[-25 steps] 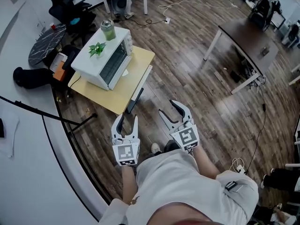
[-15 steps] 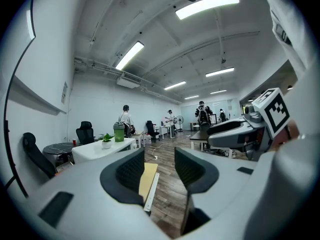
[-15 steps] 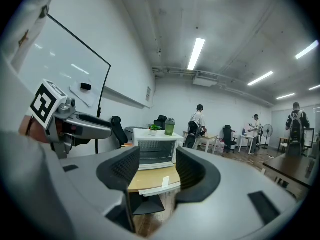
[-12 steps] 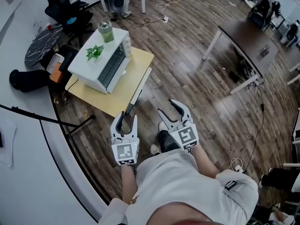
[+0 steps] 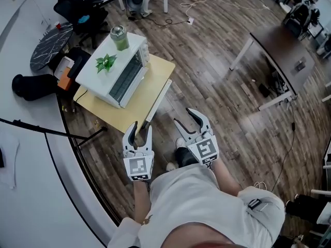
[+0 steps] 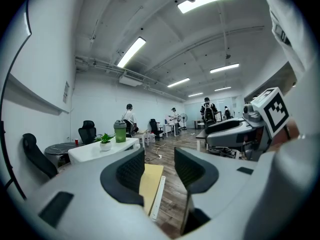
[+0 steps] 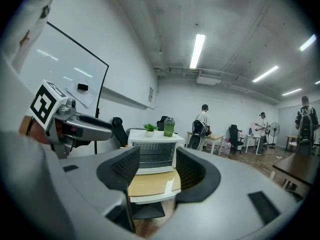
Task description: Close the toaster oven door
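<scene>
Closer to the counter (image 5: 142,101) came the left claw (image 5: 143,127) and the right claw (image 5: 182,116), both spread and empty. The toaster oven (image 5: 111,68) sat on that counter, well apart from them, its door (image 5: 126,77) shut.

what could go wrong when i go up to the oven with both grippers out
1. The bottle and plant stand loose on the oven; a hard push could topple them.
2. The left gripper, open and empty, looks near the table corner in the head view and might knock it.
3. A stand leg lies on the floor beside the table: possible trip.
</scene>
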Demonstrator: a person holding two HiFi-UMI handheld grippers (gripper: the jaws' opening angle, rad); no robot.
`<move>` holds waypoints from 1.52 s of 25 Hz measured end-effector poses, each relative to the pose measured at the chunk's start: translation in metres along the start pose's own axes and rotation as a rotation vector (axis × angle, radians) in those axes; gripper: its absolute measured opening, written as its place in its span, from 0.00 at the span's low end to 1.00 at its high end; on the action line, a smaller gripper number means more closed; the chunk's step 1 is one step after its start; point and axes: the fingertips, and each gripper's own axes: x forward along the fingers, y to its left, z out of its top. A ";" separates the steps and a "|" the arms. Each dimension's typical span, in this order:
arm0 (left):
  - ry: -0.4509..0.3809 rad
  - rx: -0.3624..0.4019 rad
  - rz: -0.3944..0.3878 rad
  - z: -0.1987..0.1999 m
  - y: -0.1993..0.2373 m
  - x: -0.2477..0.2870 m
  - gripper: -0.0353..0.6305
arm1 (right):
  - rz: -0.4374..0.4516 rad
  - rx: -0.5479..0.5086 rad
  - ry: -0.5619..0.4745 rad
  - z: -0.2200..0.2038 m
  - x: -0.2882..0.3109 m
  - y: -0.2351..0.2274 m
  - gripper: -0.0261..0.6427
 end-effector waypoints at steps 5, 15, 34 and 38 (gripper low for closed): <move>0.023 -0.006 0.027 0.003 0.010 0.028 0.32 | 0.024 0.012 0.003 0.000 0.025 -0.021 0.38; 0.044 -0.002 0.068 0.014 0.016 0.086 0.32 | 0.074 0.024 -0.004 -0.001 0.066 -0.070 0.38; 0.078 -0.022 0.148 0.014 0.030 0.168 0.32 | 0.165 0.034 -0.003 -0.010 0.139 -0.136 0.37; 0.091 -0.032 0.153 0.007 0.039 0.183 0.32 | 0.171 0.034 0.016 -0.017 0.157 -0.144 0.37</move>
